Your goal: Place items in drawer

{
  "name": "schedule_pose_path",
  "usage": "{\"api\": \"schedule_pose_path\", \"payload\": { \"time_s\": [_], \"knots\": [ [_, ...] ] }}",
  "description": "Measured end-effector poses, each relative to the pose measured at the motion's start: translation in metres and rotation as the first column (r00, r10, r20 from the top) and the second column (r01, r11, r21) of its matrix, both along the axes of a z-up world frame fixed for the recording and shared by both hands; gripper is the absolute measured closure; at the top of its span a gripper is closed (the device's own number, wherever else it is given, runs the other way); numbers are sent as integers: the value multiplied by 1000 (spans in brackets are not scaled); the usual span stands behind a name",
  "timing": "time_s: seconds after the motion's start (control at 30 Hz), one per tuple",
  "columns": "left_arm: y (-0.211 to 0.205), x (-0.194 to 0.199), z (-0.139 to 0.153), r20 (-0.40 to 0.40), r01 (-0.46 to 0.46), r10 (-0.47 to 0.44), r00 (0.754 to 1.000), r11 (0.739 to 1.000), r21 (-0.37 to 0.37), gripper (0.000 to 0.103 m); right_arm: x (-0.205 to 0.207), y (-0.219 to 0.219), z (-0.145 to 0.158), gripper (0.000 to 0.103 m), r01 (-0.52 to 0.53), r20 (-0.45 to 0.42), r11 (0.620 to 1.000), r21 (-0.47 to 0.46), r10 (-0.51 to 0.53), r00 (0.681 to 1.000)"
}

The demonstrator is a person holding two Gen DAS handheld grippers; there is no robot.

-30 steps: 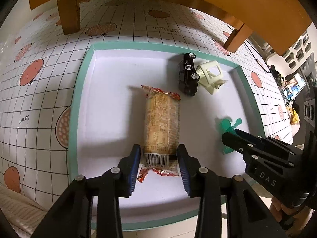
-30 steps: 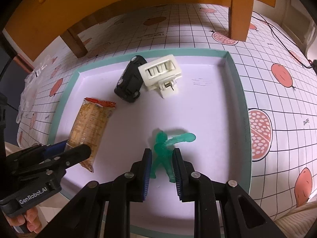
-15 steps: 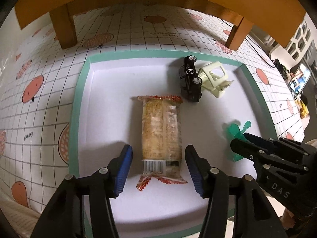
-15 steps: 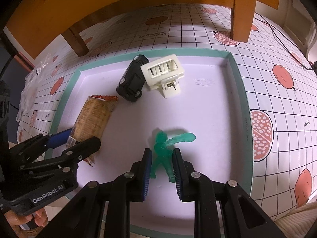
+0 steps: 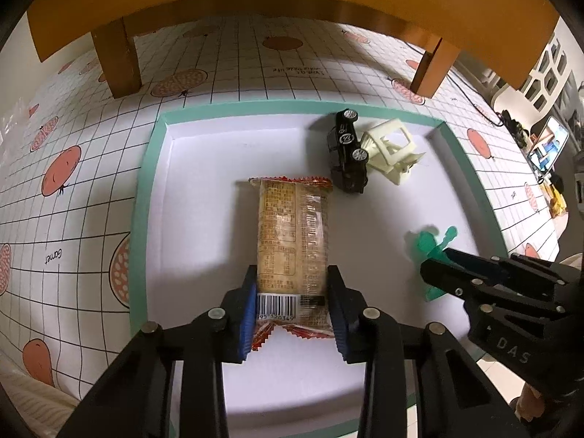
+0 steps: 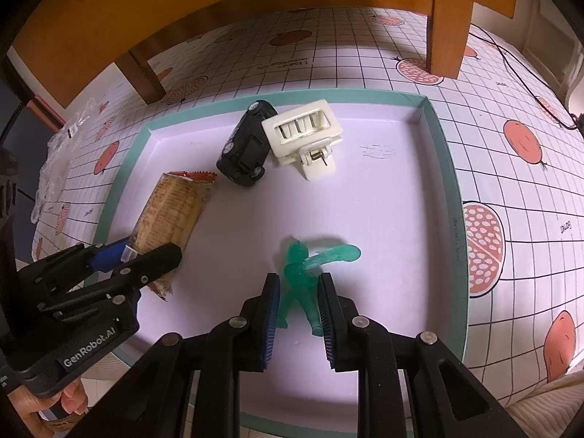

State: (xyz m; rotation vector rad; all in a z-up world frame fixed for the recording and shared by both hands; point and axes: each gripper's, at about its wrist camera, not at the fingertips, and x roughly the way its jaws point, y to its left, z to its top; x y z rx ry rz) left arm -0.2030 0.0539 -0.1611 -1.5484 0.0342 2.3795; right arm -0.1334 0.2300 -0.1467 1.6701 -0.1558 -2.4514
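Observation:
A white drawer with a teal rim (image 5: 140,200) (image 6: 447,168) lies pulled out under a wooden table. In it lies a long cracker packet (image 5: 292,226) (image 6: 168,215), barcode end nearest me. My left gripper (image 5: 292,281) (image 6: 146,252) is shut on that end, blue pads against both sides. A translucent green toy figure (image 6: 303,266) (image 5: 427,244) lies at the drawer's right front. My right gripper (image 6: 297,284) (image 5: 438,262) is shut on its legs, while its head and outstretched arm stick out ahead of the fingers.
A black toy car (image 5: 346,157) (image 6: 248,149) lies on its side against a cream plastic clip (image 5: 390,153) (image 6: 303,135) at the drawer's back. Wooden table legs (image 5: 116,62) (image 6: 447,33) stand behind on a grid-patterned fruit mat. A hand (image 6: 69,401) holds the left gripper.
Half a second ago the left gripper's fingers stood wide apart around the packet; now they have closed on its barcode end again. The right gripper and green figure have not moved.

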Motion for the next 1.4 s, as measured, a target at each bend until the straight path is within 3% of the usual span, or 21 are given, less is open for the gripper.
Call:
{"api": "schedule_pose_path", "payload": {
  "time_s": [0.4,0.63,0.9,1.07,1.2,1.4],
  "knots": [
    [-6,11,28,-64,-4,8,998,998,55,67,9,-2,18,81,-1,-56,999,-34,-1,998],
    [-15,28,76,-186,2,17,982,995,99,67,27,-2,72,81,-7,-204,997,-74,-8,979],
    [-29,41,157,-361,16,54,931,982,187,67,31,-5,154,81,-26,-386,992,-123,-24,922],
    [-34,41,206,-460,43,63,886,975,216,67,33,-13,210,81,-66,-508,991,-113,0,861],
    [-36,37,243,-529,66,65,846,972,225,67,29,-18,242,81,-84,-565,991,-105,11,825],
    [-38,18,281,-584,79,69,809,971,225,67,10,-20,286,81,-101,-629,992,-70,35,777]
  ]
}}
